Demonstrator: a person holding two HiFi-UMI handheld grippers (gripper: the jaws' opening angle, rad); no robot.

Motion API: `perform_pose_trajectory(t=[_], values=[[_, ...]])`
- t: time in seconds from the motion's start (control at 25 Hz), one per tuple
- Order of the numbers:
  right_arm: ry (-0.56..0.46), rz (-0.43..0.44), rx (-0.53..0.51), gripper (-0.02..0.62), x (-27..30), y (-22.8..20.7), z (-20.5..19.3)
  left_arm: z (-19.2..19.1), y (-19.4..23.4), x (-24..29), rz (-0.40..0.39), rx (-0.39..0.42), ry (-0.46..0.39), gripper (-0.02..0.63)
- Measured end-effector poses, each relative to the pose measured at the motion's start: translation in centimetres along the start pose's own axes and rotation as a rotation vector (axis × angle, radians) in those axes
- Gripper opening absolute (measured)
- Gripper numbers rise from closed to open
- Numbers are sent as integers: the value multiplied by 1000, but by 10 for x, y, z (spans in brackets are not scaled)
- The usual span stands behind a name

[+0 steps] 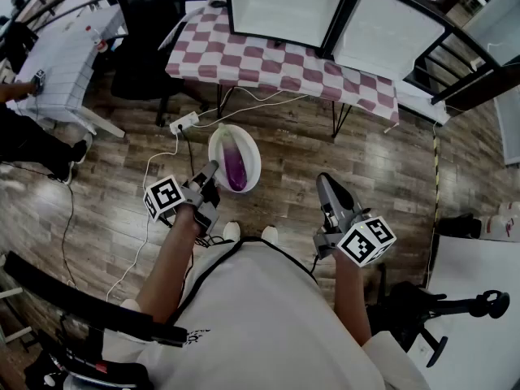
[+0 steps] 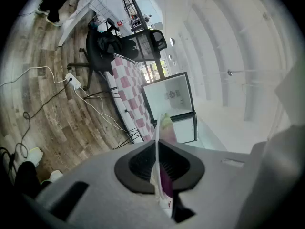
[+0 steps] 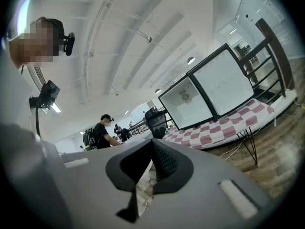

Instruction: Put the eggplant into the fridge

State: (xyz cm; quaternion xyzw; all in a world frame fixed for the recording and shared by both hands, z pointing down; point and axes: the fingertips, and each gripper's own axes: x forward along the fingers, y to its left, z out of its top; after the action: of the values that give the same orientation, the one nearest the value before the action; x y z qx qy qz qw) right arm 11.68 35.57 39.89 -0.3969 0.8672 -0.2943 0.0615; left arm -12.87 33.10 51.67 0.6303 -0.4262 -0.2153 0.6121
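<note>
1. Head view: the left gripper (image 1: 210,177) has its fingers clamped on the near rim of a white plate (image 1: 230,128). The eggplant (image 1: 236,169) lies in the plate, just beyond the fingertips.
2. The eggplant's long axis points away from the person, toward the fridge (image 1: 280,6) on the checked tabletop (image 1: 268,59), well apart.
3. The right gripper (image 1: 327,187) is to the right of the plate, fingers closed and empty.
4. The eggplant is glossy purple, smooth and elongated. The plate is thin, hard and shallow.

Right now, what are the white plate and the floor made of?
The plate looks like smooth white ceramic or plastic, evenly white with a raised rim. The floor looks like wood or wood-look laminate: brown grain in long planks.
</note>
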Motion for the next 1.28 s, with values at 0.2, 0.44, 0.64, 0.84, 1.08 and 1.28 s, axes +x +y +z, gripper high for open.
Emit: perform_pose_trajectory(t=[0.2, 0.44, 0.64, 0.84, 1.08, 1.28], values=[[6, 9, 7, 6, 1, -3, 1, 0, -2, 4, 0, 3, -3, 23], [4, 21, 8, 6, -3, -7, 6, -5, -4, 7, 1, 6, -12, 23], [9, 16, 15, 6, -12, -17, 7, -12, -6, 8, 6, 7, -25, 23], [33, 17, 15, 6, -23, -28, 7, -23, -8, 13, 12, 3, -39, 23], [63, 33, 3, 6, -37, -37, 9, -39, -11, 19, 10, -4, -56, 23], [80, 39, -6, 6, -52, -52, 8, -54, -16, 29, -6, 4, -66, 23]])
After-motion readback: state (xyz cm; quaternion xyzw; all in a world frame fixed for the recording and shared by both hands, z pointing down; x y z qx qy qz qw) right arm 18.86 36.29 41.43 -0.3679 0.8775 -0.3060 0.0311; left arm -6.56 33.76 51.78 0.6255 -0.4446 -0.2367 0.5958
